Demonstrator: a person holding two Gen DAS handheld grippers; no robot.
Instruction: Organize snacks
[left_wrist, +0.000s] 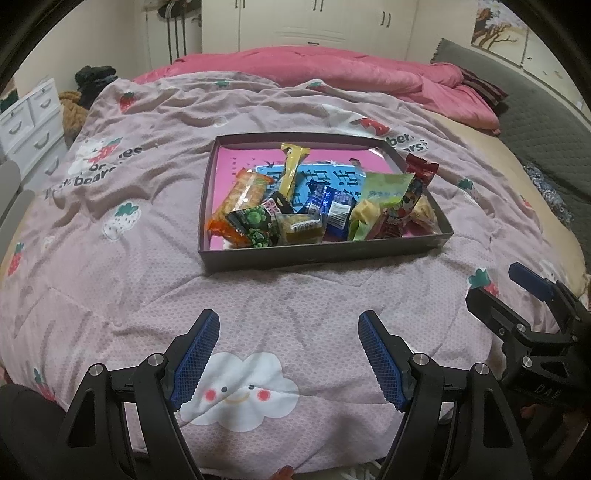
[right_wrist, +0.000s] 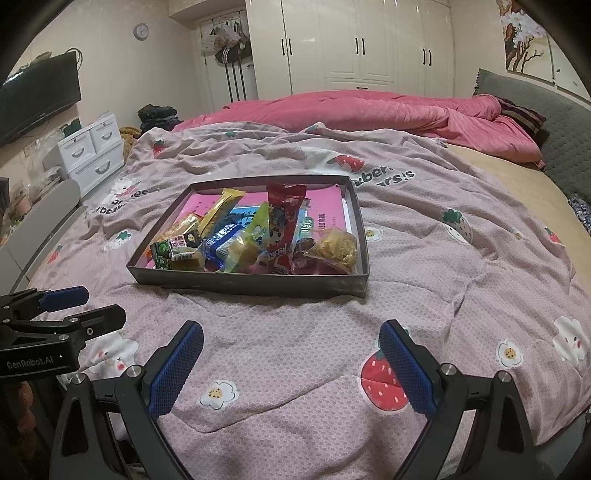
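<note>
Snacks (left_wrist: 314, 206) lie heaped inside shallow dark box (left_wrist: 317, 254).

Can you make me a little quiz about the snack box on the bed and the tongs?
1. True or false: the snacks lie in the dark box on the pink blanket.
2. What do the left tongs hold? A) a yellow packet B) nothing C) the box
3. Fill in: the right tongs stand ____ above the blanket, nearer the camera than the box.

Key: 1 true. 2 B, both blue pads are apart with only blanket between them. 3 open.
</note>
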